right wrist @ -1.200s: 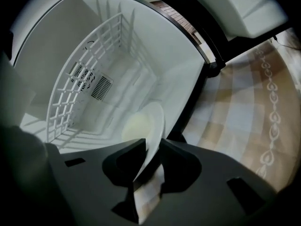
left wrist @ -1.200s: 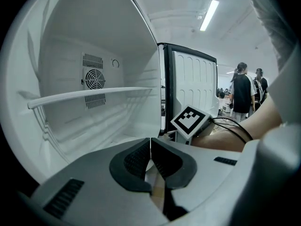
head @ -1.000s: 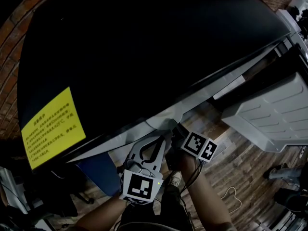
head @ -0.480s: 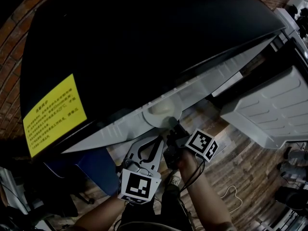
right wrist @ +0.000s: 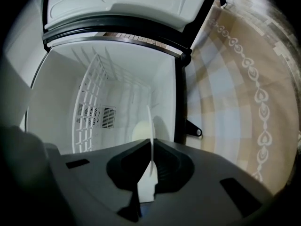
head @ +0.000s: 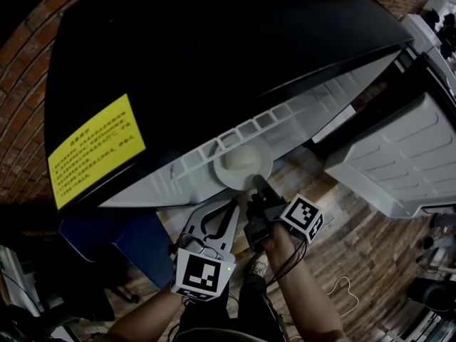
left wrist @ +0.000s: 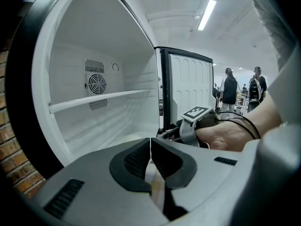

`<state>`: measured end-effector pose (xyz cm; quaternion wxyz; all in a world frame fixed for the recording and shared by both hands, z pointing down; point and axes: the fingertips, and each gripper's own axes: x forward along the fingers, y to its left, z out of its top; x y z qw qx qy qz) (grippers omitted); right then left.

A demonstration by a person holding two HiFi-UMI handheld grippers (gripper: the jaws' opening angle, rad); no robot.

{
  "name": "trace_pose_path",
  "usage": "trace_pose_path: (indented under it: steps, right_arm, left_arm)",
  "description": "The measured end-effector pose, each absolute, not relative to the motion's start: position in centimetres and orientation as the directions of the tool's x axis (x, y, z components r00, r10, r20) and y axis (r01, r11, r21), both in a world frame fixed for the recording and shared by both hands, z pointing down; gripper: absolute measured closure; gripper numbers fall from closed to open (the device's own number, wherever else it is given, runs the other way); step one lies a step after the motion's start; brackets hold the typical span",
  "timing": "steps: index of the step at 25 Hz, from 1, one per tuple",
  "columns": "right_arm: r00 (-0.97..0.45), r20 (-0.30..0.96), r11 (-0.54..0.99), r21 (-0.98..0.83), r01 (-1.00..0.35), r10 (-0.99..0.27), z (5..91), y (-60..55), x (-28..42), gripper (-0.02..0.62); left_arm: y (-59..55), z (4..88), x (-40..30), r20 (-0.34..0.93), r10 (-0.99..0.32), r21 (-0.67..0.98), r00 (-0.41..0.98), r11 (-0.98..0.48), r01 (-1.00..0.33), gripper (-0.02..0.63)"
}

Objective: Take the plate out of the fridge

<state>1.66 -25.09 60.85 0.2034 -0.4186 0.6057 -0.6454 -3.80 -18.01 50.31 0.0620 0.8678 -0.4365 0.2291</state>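
Observation:
A white plate (head: 239,164) lies on the floor of the open fridge (head: 214,63), near its front edge. My right gripper (head: 254,186) is shut on the plate's near rim. In the right gripper view the plate (right wrist: 149,121) stands edge-on as a thin white line pinched between the pads of that gripper (right wrist: 151,157). Just left of it, outside the fridge, my left gripper (head: 231,206) is shut with nothing in it. Its pads meet in the left gripper view (left wrist: 150,157), where the right gripper's marker cube (left wrist: 197,113) shows beyond them.
The fridge door (head: 399,162) stands open at the right. A white shelf (left wrist: 103,98) crosses the fridge interior, and a wire rack (right wrist: 91,102) shows inside. A yellow label (head: 96,152) sits on the black fridge top. Two people (left wrist: 230,88) stand far behind. Below is a patterned floor (right wrist: 235,79).
The right gripper's jaws have closed on the plate's rim. More of the fridge's white interior and the plate has come into the head view. The left gripper has barely moved.

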Motion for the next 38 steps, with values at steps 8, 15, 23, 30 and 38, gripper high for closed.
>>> trace_pose_path:
  steps: [8,15,23,30,38]
  right_arm:
    - [-0.542,0.255,-0.165,-0.964,-0.210,-0.801,56.5,-24.0,3.4,0.565]
    - [-0.495,0.243,-0.175,-0.968,-0.180,-0.834,51.9,-22.9,6.5,0.565]
    - [-0.432,0.195,-0.127,-0.975,-0.181,-0.881,45.3,-21.2,10.3,0.564]
    - [-0.389,0.166,-0.107,-0.980,-0.170,-0.906,41.2,-19.0,12.8,0.565]
    - [-0.321,0.089,-0.052,-0.991,-0.123,-0.943,35.9,-15.6,16.5,0.565]
  left_arm:
    - [-17.7,47.3,-3.9,0.400,-0.755,-0.120,0.520,-0.605,-0.787,0.584]
    - [-17.6,43.9,-3.5,0.351,-0.773,-0.158,0.529,-0.606,-0.780,0.584]
    - [-16.8,39.1,-2.1,0.284,-0.777,-0.198,0.562,-0.621,-0.758,0.584]
    - [-15.8,35.6,0.1,0.237,-0.766,-0.217,0.598,-0.642,-0.736,0.584]
    - [-14.5,31.5,3.2,0.166,-0.734,-0.207,0.659,-0.679,-0.704,0.584]
